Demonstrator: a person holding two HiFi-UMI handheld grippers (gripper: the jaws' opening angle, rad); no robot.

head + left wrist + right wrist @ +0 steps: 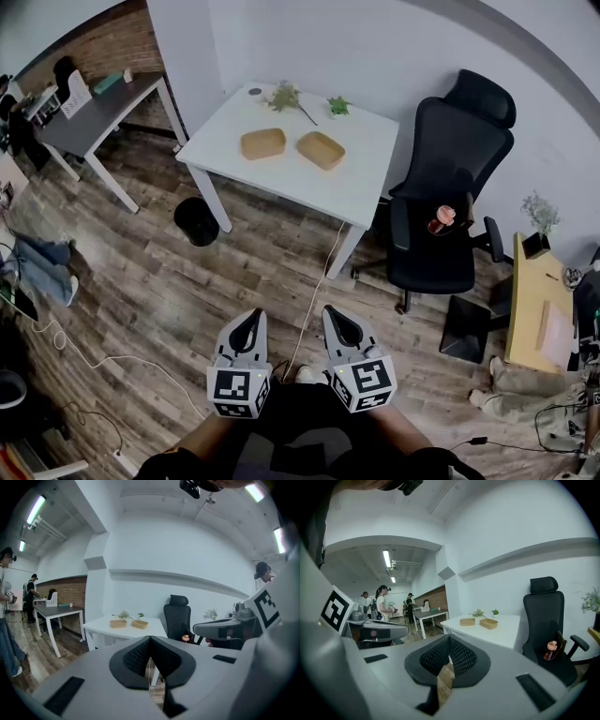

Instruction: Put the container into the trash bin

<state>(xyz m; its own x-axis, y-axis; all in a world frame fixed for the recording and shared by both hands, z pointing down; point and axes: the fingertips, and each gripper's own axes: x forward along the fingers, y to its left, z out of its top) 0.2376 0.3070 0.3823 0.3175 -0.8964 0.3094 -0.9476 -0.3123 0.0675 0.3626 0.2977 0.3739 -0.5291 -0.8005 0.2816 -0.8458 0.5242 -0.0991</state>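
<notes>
Two shallow tan containers, one on the left (262,143) and one on the right (322,150), lie side by side on a white table (356,187) far ahead of me. The left gripper view shows them small as the left container (118,623) and the right container (139,625), and the right gripper view as the left container (467,621) and the right container (489,624). A black round trash bin (197,221) stands on the floor by the table's left leg. My left gripper (250,321) and right gripper (337,315) hang side by side low over the wooden floor, well short of the table. Both are shut and hold nothing.
A black office chair (450,206) with a small bottle (442,218) on its seat stands right of the table. Two small plants (286,97) sit at the table's back. A grey desk (94,108) is at far left, a white cable (314,291) crosses the floor, and people (382,603) stand in the distance.
</notes>
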